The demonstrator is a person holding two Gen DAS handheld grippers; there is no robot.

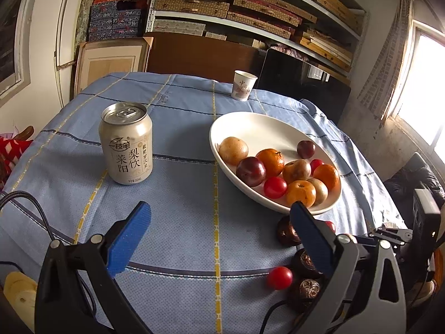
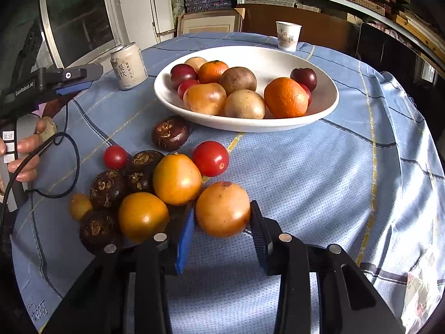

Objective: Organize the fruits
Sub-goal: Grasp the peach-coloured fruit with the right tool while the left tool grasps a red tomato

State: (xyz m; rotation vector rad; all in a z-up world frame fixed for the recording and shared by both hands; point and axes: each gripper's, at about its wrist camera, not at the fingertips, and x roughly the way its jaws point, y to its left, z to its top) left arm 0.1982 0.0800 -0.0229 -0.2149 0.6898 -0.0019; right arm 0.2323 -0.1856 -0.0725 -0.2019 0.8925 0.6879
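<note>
blue tablecloth [image 2: 306,167], orange fruit [image 2: 222,208] between right jaws

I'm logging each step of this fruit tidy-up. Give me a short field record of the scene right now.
surface: table under a blue checked cloth
bowl: white bowl, already holding oranges, plums and tomatoes
loose fruit: pile on the cloth in front of the bowl, including a cherry tomato
right gripper: pads pressed on a yellow-orange fruit
left gripper: open, holding nothing
other items: drink can, paper cup
</note>
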